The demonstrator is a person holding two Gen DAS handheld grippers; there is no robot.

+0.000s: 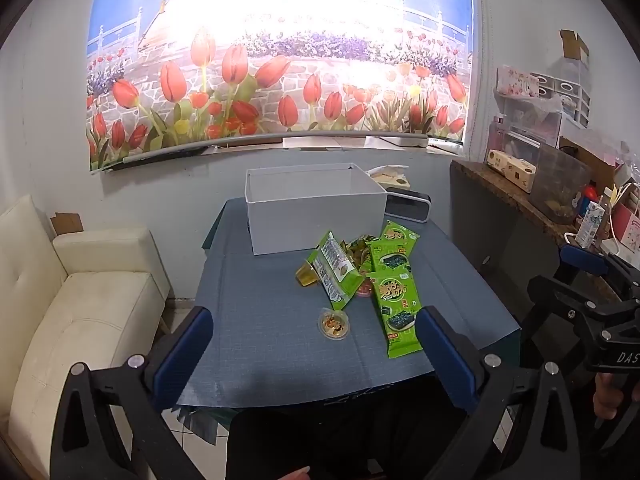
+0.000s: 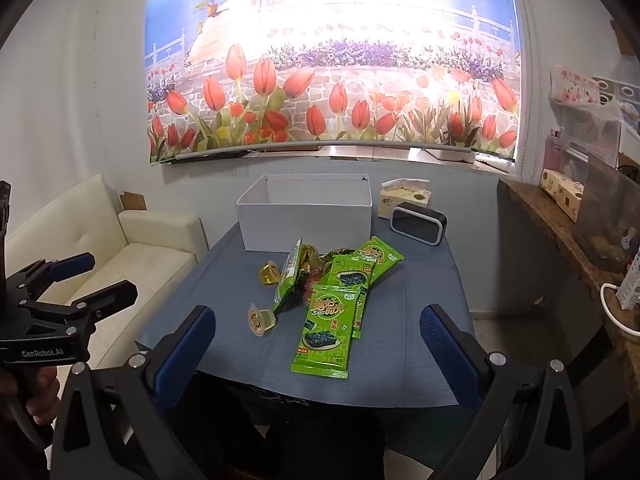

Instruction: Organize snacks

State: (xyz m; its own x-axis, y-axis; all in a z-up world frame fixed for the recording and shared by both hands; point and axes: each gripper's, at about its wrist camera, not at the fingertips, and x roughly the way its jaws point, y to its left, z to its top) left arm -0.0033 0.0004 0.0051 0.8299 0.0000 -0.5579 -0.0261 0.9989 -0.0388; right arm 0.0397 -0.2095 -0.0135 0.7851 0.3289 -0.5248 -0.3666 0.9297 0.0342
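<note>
A pile of snacks lies mid-table: several green seaweed packets, one of them propped up on edge, and two small yellow jelly cups, one further back. An open white box stands behind the pile, its inside hidden. My left gripper is open and empty, held near the table's front edge. My right gripper is open and empty, also at the front edge. Each gripper shows in the other's view.
The table has a blue-grey cloth. A tissue pack and a small black clock stand right of the box. A cream sofa is left; a cluttered counter right.
</note>
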